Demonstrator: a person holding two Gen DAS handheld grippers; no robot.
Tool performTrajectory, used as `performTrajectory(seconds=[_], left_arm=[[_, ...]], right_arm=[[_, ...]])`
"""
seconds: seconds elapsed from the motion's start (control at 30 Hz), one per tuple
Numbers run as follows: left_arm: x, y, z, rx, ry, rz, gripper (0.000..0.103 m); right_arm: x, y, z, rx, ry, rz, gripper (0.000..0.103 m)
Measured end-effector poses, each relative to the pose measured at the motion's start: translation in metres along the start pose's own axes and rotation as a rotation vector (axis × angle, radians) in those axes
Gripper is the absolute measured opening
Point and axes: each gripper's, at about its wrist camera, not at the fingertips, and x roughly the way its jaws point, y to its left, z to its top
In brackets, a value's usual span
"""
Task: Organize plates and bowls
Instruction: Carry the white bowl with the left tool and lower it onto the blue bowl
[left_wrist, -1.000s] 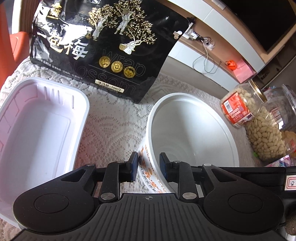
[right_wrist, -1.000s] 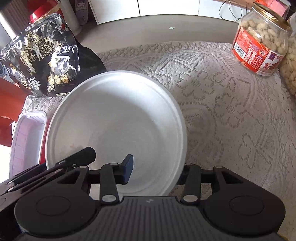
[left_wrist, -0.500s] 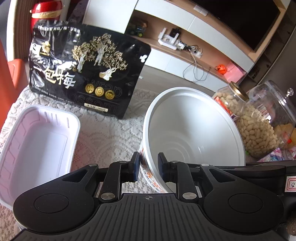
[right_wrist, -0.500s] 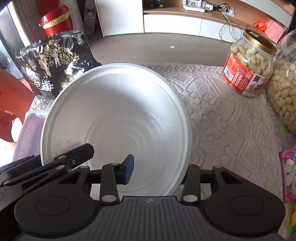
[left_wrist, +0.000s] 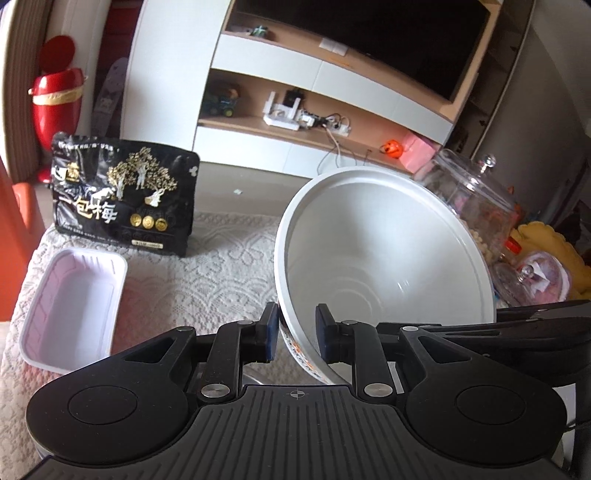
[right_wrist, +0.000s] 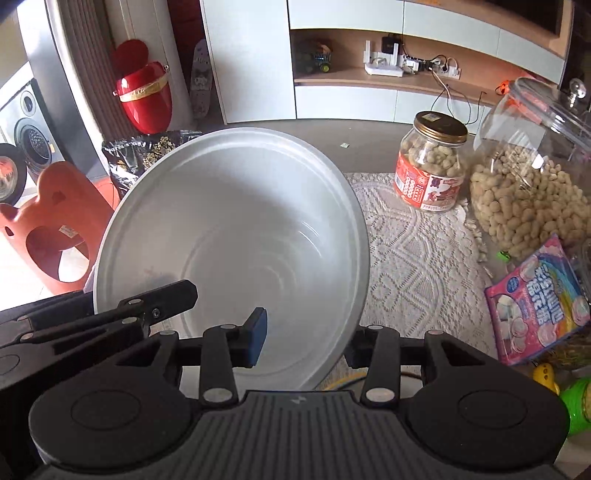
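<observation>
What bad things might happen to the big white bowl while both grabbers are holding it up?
1. The white bowl is tilted and each gripper, left and right, pinches only its thin rim. It might slip and drop.
2. The peanut jar and the big clear jar stand close on the right. A swing that way could knock them.
3. If the two grippers pull apart, the rim may bend or pop free.

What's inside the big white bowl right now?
Nothing visible: the big white bowl looks empty, with bare ridged walls. The right tongs cover a strip of its near rim.
</observation>
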Motion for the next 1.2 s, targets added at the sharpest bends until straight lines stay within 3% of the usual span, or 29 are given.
performTrajectory(seconds=[0.3,0.43,0.53,0.7,0.93,1.2], left_arm=[[-0.008,-0.035,-0.031,0.041,0.036,-0.055,0.024],[0.011,-0.044,-0.044,0.011,0.111,-0.094,0.024],[0.038,-0.055,-0.054,0.001,0.196,-0.110,0.025],[0.057,-0.071,-0.061,-0.026,0.290,-0.122,0.025],[0.040,-0.090,-0.066,0.003,0.257,-0.044,0.024],[0.039,-0.104,-0.082,0.048,0.268,0.060,0.023]], right_arm=[[-0.053,-0.037,-0.050,-0.045,-0.117,0.044,0.044],[-0.052,-0.052,-0.076,-0.098,-0.186,0.038,0.046],[-0.042,-0.070,-0.095,-0.055,-0.241,0.022,0.049],[-0.030,-0.095,-0.103,0.008,-0.180,0.000,0.050],[-0.043,-0.100,-0.117,-0.001,-0.214,0.013,0.055],[-0.029,-0.114,-0.130,0.077,-0.103,0.095,0.055]])
